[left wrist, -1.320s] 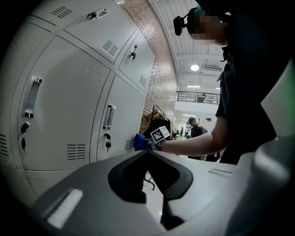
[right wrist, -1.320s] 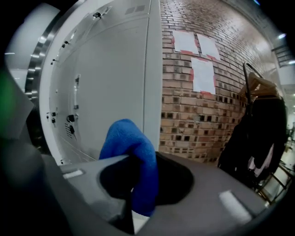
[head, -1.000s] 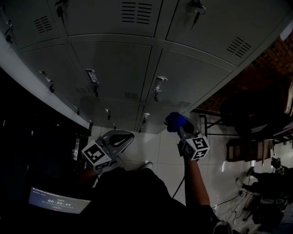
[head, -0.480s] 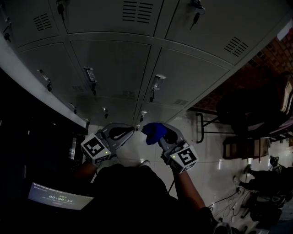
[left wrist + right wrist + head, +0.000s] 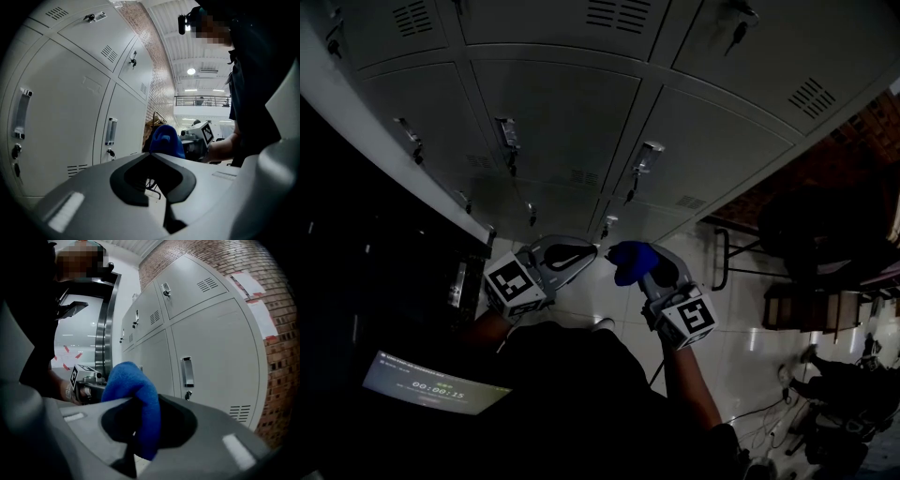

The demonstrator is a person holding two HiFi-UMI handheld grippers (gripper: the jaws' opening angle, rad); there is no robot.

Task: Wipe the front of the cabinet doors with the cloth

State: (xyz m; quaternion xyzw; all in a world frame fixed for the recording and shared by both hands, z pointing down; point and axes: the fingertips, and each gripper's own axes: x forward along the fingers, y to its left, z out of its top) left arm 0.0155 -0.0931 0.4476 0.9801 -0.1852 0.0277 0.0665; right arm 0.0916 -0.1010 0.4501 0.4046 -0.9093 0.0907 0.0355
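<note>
1. While its jaws sit pressed together and empty, the left gripper (image 5: 581, 253) hangs low beneath the cabinet doors (image 5: 562, 112).
2. The right gripper (image 5: 649, 270), pinching the blue cloth (image 5: 628, 260), has swung in just beside it, clear of the doors; wiping seems paused.

Left gripper (image 5: 587, 251) beside right gripper (image 5: 635, 264)

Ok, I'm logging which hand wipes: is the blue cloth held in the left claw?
No, the blue cloth sits pinched in the right claw, while the left claw holds nothing.
</note>
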